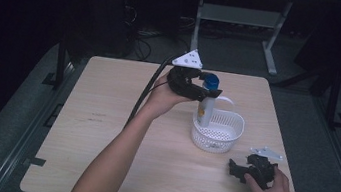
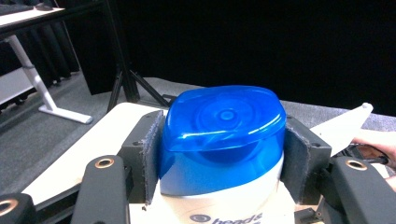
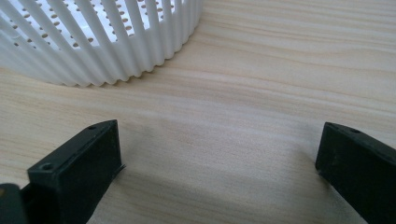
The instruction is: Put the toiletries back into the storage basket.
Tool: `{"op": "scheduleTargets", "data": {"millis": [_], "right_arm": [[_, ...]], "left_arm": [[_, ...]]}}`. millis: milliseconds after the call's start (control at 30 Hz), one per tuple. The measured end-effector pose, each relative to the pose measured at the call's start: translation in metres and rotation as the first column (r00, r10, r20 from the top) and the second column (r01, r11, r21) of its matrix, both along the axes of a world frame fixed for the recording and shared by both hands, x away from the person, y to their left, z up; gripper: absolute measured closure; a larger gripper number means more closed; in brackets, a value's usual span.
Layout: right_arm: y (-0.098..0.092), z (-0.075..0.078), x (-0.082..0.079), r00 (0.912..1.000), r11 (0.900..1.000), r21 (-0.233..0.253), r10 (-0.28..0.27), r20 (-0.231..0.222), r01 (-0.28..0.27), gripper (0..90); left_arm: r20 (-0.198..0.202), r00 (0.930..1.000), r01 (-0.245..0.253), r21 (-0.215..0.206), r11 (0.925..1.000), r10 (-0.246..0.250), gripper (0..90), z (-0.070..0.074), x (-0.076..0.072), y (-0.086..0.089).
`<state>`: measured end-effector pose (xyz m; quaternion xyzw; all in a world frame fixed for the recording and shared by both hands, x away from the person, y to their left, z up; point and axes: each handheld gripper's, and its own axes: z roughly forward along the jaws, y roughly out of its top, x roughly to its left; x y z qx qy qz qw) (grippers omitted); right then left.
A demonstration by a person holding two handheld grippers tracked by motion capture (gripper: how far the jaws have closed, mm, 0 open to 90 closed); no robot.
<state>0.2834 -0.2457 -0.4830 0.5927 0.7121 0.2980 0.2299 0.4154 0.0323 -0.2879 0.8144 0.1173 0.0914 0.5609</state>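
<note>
High view: left fingers (image 1: pixel 208 89) clamp bottle (image 1: pixel 205 112) inside basket (image 1: pixel 233 135); right fingers (image 1: pixel 238 170) spread near table (image 1: pixel 103 132) edge.

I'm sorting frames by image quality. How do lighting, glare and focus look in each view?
High view: the table is lit while its surroundings fall into near black, and detail is soft. Left gripper view: a bright highlight streaks the bottle's blue cap, which is sharp against a black background. Right gripper view: even light, the white basket slightly soft, with a faint shadow beside the left finger of the right gripper.
</note>
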Motion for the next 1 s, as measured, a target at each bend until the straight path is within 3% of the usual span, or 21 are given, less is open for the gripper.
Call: {"op": "scheduleTargets", "data": {"millis": [300, 633, 1000], "right_arm": [[0.000, 0.000, 0.000, 1.0000, 1.000, 0.000, 0.000, 0.000, 0.000, 0.0], [0.000, 0.000, 0.000, 1.0000, 1.000, 0.000, -0.001, 0.000, 0.001, 0.0], [0.000, 0.000, 0.000, 1.0000, 1.000, 0.001, -0.001, -0.001, 0.001, 0.0]], "left_arm": [[-0.008, 1.0000, 0.002, -0.001, 1.0000, -0.002, 38.9, -0.019, 0.002, -0.004], [0.005, 1.0000, 0.004, 0.035, 0.9994, -0.004, 38.9, -0.038, 0.002, -0.007], [-0.020, 0.9998, -0.002, 0.059, 0.9982, 0.003, 38.9, -0.063, 0.003, -0.009]]}}
